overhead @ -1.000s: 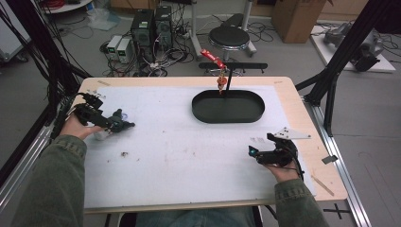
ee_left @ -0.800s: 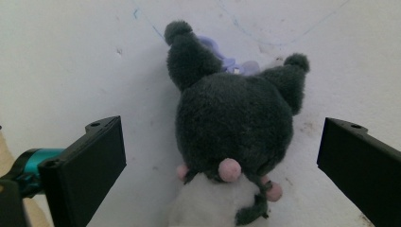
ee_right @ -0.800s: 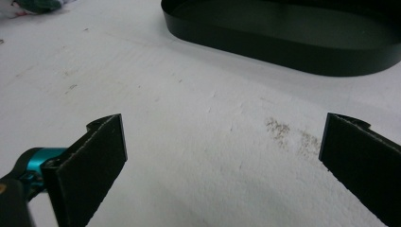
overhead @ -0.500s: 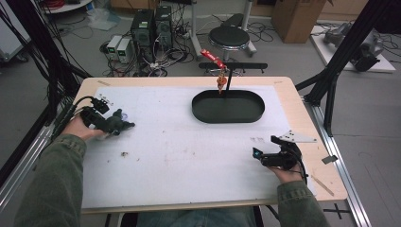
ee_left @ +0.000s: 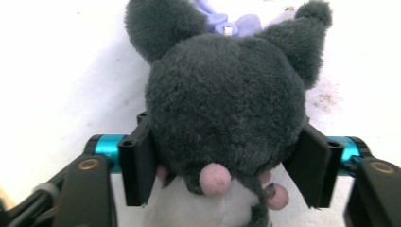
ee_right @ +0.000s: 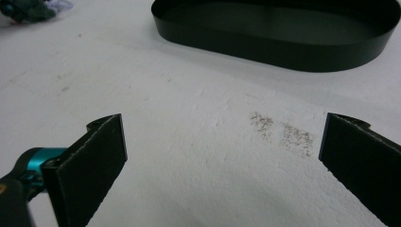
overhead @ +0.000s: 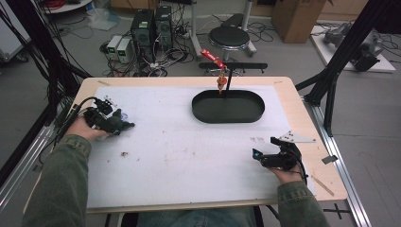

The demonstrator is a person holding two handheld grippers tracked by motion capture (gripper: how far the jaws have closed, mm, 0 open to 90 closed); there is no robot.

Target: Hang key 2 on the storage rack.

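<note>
A dark grey plush toy (ee_left: pixel 227 94) with round ears, a pink nose, a white belly and a lilac bow lies on the white mat at the table's left (overhead: pixel 124 124). My left gripper (ee_left: pixel 224 156) has just been closing its jaws, and both pads now press on the toy's sides; in the high view it (overhead: pixel 122 126) sits under the left hand. My right gripper (ee_right: pixel 222 137) rests low over the mat at the front right (overhead: pixel 257 156), open with nothing between its fingers.
A black oval tray (overhead: pixel 227 118) stands at the back centre, its near wall (ee_right: pixel 265 47) ahead of the right gripper. Behind the tray a thin black post carries a red clamp (overhead: pixel 213 57). Brown smudges (ee_right: pixel 283 132) mark the mat.
The left gripper's jaws have drawn in around the plush toy. The right hand has slid slightly toward the front edge. The tray has not moved.
</note>
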